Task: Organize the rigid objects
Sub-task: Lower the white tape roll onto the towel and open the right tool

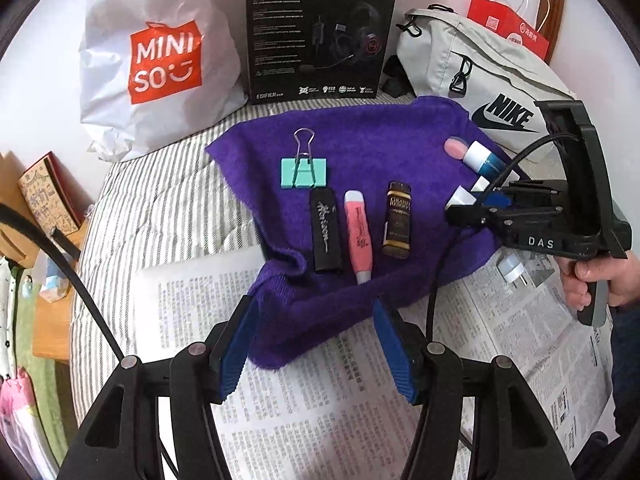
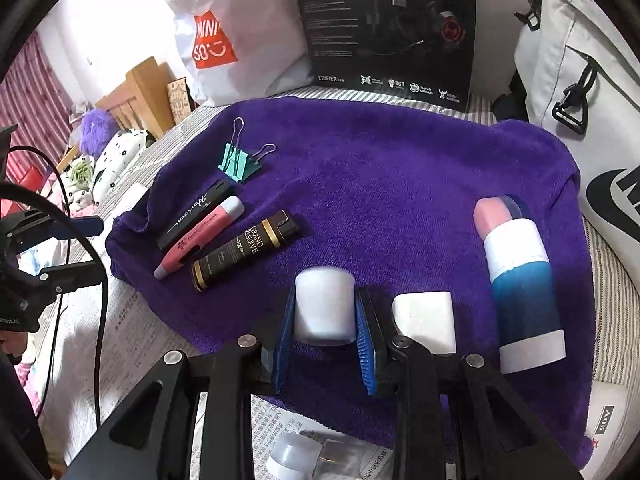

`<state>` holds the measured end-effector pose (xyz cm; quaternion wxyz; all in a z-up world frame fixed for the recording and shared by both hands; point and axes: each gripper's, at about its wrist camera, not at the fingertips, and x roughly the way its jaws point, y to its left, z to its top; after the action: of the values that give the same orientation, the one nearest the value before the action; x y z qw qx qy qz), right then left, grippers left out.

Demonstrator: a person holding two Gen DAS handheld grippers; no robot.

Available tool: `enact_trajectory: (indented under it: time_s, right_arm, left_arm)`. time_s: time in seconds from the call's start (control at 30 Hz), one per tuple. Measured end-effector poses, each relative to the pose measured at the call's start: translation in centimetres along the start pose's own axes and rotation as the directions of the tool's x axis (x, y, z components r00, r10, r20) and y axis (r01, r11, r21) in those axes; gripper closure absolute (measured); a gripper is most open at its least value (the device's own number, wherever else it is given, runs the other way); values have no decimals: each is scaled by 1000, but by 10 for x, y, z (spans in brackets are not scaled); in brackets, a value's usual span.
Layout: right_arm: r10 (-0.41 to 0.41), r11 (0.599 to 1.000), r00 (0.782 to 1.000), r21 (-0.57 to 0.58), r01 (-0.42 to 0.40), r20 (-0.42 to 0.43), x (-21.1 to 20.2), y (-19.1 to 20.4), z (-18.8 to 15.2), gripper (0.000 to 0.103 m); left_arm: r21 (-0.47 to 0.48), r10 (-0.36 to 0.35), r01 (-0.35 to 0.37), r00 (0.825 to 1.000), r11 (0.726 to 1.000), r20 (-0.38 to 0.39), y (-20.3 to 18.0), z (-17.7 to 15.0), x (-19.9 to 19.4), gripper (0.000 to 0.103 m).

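A purple towel point(image 1: 360, 152) carries a teal binder clip point(image 1: 304, 172), a black stick point(image 1: 326, 230), a pink tube point(image 1: 359, 232) and a brown-gold bottle point(image 1: 398, 220) in a row. My left gripper point(image 1: 312, 320) hangs open over the towel's near edge with nothing between its fingers. My right gripper point(image 2: 325, 320) is shut on a short white cylinder point(image 2: 324, 300) just above the towel point(image 2: 380, 184). Right of it lie a white block point(image 2: 424, 320) and a blue-white tube with a pink tip point(image 2: 520, 280). The left wrist view shows the right gripper point(image 1: 460, 204) at the towel's right edge.
A white Miniso bag point(image 1: 160, 60), a black headset box point(image 1: 320, 32) and a grey Nike bag point(image 1: 480, 76) line the far side. Newspaper point(image 1: 320, 420) covers the striped bedding point(image 1: 168, 208) in front. A small white cap point(image 1: 510, 270) lies on the newspaper.
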<state>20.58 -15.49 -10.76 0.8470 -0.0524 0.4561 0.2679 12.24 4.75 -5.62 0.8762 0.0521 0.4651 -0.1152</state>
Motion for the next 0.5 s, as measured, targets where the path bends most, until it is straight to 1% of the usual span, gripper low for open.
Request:
enact_trajectory:
  time_s: [0.13,0.33,0.5]
  right_arm:
    - [-5,1000,1000,-5,5,-5,1,1,1,74]
    - [-16,1000,1000,-8,16,-21,-1,3,1,73]
    - [-25,1000,1000,-7,25,-11,-14,4,-5,73]
  left_arm:
    - [-3,2,-2,1000,1000,2,1,-6,-8,45]
    - [-4,26,-26,1000,1000,-4,0,-14,-20,45]
    - [-11,14,-13,1000,1000,6,-2,-18,-29,43]
